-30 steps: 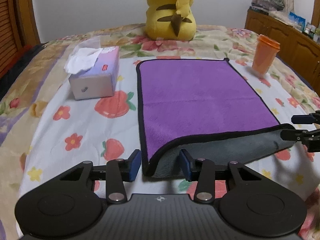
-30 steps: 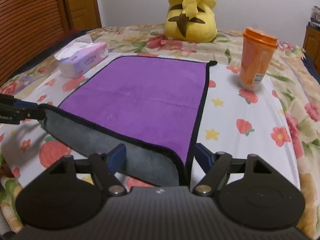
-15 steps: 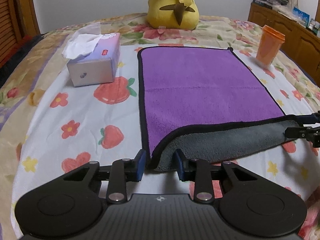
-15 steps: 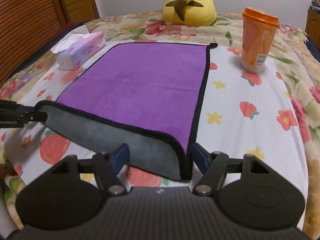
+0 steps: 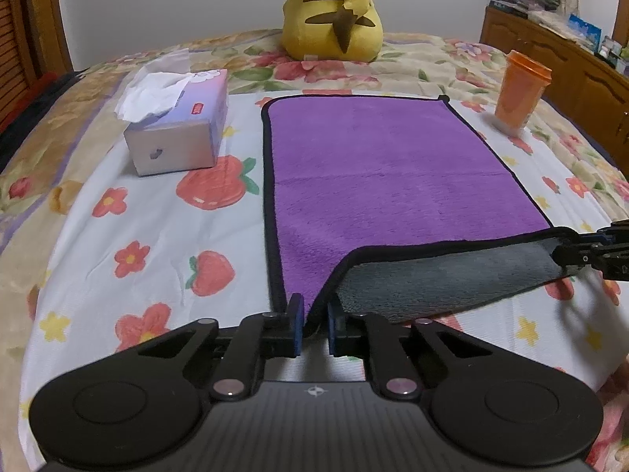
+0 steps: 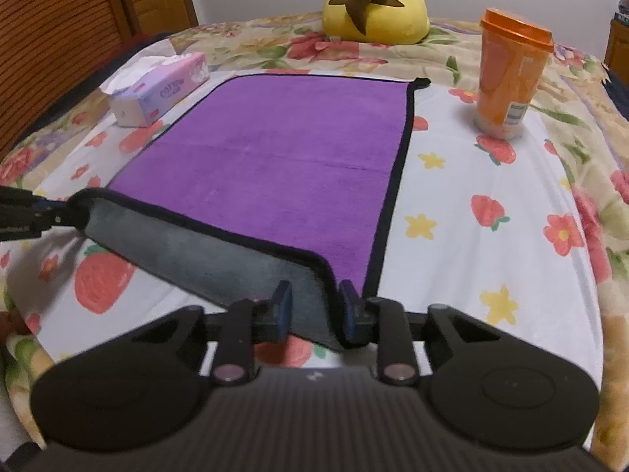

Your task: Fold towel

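Note:
A purple towel (image 5: pixel 385 173) with black trim and a grey underside lies on the flowered bed sheet; it also shows in the right wrist view (image 6: pixel 275 165). Its near edge is lifted and turned over, showing a grey strip (image 5: pixel 444 279). My left gripper (image 5: pixel 313 324) is shut on the towel's near left corner. My right gripper (image 6: pixel 316 308) is shut on the near right corner. Each gripper also shows at the edge of the other view, the right gripper (image 5: pixel 582 251) and the left gripper (image 6: pixel 43 212), holding its end of the lifted edge.
A tissue box (image 5: pixel 181 133) stands left of the towel. An orange lidded cup (image 6: pixel 509 78) stands to the right. A yellow plush toy (image 5: pixel 334 11) sits beyond the far edge. Wooden cabinets (image 5: pixel 558 51) are at the right.
Both grippers closed onto the towel's near corners. The near edge has risen and moved a little towards the far edge, showing more grey underside.

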The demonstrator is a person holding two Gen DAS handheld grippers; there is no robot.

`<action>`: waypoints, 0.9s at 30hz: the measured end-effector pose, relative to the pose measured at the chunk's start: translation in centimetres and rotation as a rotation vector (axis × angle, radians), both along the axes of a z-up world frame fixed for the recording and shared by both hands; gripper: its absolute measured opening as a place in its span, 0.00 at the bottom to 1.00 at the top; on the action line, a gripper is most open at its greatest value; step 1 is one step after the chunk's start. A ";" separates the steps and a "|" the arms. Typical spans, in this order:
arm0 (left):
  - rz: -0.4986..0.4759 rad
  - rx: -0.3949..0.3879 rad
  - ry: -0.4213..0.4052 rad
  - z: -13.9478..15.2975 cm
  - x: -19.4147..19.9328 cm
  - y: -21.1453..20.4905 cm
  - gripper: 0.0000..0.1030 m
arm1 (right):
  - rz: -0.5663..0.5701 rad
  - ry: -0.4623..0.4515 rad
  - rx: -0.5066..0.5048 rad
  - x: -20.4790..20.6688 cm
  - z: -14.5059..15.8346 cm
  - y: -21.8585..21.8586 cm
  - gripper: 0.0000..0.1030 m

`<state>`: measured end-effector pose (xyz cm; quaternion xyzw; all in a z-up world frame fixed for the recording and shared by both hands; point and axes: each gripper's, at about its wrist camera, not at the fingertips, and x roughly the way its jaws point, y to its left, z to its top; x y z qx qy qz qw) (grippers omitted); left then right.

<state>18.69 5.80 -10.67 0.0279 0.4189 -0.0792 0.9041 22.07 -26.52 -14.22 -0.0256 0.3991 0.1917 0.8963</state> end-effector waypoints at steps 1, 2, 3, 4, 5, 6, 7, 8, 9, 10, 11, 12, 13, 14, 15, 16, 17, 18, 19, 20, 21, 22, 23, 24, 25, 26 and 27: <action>-0.001 0.000 -0.001 0.0 0.0 0.0 0.13 | -0.001 -0.001 0.000 0.0 0.0 0.0 0.22; -0.003 0.001 -0.002 0.0 0.0 0.0 0.12 | -0.001 -0.002 -0.002 0.0 0.0 -0.1 0.22; -0.004 0.000 -0.005 0.0 0.0 0.0 0.11 | -0.001 -0.003 -0.003 0.0 0.0 -0.1 0.21; -0.004 -0.001 -0.008 0.1 -0.1 0.0 0.11 | 0.001 -0.005 -0.004 0.0 0.0 -0.1 0.20; -0.005 -0.001 -0.011 0.1 -0.1 0.0 0.11 | 0.008 -0.007 -0.005 -0.1 0.0 -0.1 0.15; -0.006 -0.002 -0.015 0.2 -0.1 0.0 0.10 | 0.013 -0.007 -0.008 -0.1 0.0 0.0 0.09; -0.007 -0.002 -0.019 0.3 -0.2 0.0 0.10 | 0.016 -0.007 -0.011 -0.1 0.0 0.1 0.09; -0.009 -0.003 -0.026 0.5 -0.2 -0.1 0.09 | 0.018 -0.011 -0.013 -0.2 0.0 0.1 0.08; -0.011 -0.005 -0.031 0.6 -0.3 -0.1 0.09 | 0.017 -0.015 -0.013 -0.2 0.0 0.1 0.07; -0.013 -0.006 -0.038 0.8 -0.4 -0.1 0.09 | 0.016 -0.017 -0.007 -0.2 0.1 0.0 0.05; -0.014 -0.009 -0.043 1.0 -0.4 -0.2 0.09 | 0.014 -0.020 -0.001 -0.2 0.2 -0.1 0.05; -0.014 -0.012 -0.049 1.2 -0.5 -0.2 0.09 | 0.011 -0.025 0.004 -0.2 0.3 -0.2 0.05; -0.014 -0.015 -0.054 1.4 -0.5 -0.2 0.09 | 0.009 -0.030 0.007 -0.1 0.4 -0.2 0.05; -0.015 -0.018 -0.060 1.6 -0.5 -0.2 0.09 | 0.009 -0.036 0.012 -0.2 0.5 -0.2 0.05; -0.015 -0.020 -0.068 1.8 -0.6 -0.2 0.09 | 0.009 -0.045 0.015 -0.2 0.6 -0.3 0.05; -0.014 -0.024 -0.075 2.0 -0.6 -0.2 0.09 | 0.008 -0.055 0.016 -0.2 0.7 -0.3 0.05; -0.013 -0.027 -0.081 2.2 -0.7 -0.2 0.09 | 0.006 -0.066 0.019 -0.3 0.8 -0.3 0.05; -0.013 -0.031 -0.090 2.4 -0.8 -0.1 0.09 | 0.005 -0.078 0.024 -0.3 1.0 -0.3 0.05; -0.013 -0.034 -0.100 2.7 -0.9 -0.2 0.09 | 0.004 -0.093 0.032 -0.4 1.2 -0.5 0.05; -0.015 -0.036 -0.109 3.0 -1.0 -0.2 0.09 | 0.002 -0.105 0.036 -0.4 1.4 -0.5 0.05; -0.016 -0.035 -0.122 3.2 -1.1 -0.4 0.09 | 0.000 -0.117 0.041 -0.4 1.7 -0.6 0.05; -0.018 -0.037 -0.134 3.5 -1.2 -0.5 0.09 | 0.002 -0.125 0.048 -0.4 1.9 -0.7 0.05; -0.017 -0.043 -0.142 3.8 -1.3 -0.5 0.09 | 0.001 -0.134 0.053 -0.5 2.0 -0.8 0.05; -0.018 -0.050 -0.150 4.0 -1.5 -0.5 0.09 | -0.003 -0.146 0.053 -0.5 2.3 -0.9 0.05; -0.020 -0.054 -0.158 4.2 -1.5 -0.6 0.09 | -0.001 -0.158 0.052 -0.6 2.5 -0.9 0.05; -0.023 -0.054 -0.165 4.4 -1.6 -0.7 0.09 | 0.002 -0.167 0.053 -0.6 2.6 -0.9 0.05; -0.025 -0.054 -0.171 4.6 -1.6 -0.7 0.09 | 0.000 -0.176 0.053 -0.6 2.8 -0.9 0.05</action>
